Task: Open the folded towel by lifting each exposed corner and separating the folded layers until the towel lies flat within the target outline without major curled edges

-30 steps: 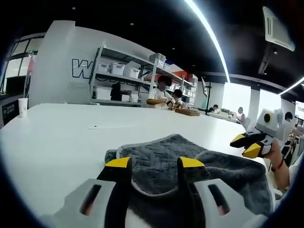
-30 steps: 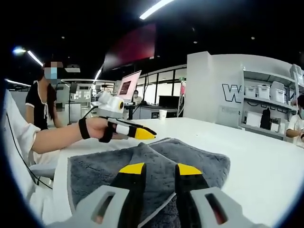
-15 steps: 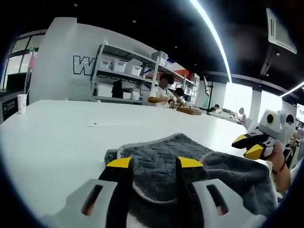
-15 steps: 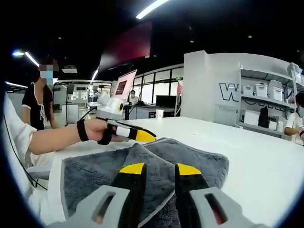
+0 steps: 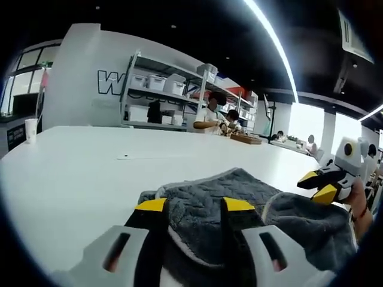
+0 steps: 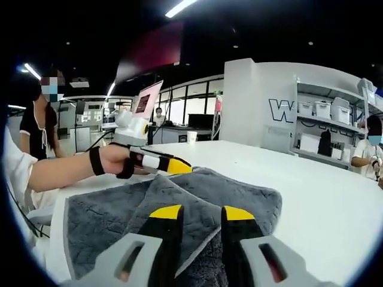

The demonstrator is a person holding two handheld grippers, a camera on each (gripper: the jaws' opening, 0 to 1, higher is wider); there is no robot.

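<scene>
Left tongs pinch grey towel on white table.

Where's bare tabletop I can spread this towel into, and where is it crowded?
Free: the white table beyond and to the side of the grey towel, out to the paper cup and shelving; likewise past it in the right gripper view. Crowded: the near edge, where both tongs and the person's hand sit at the towel.
</scene>
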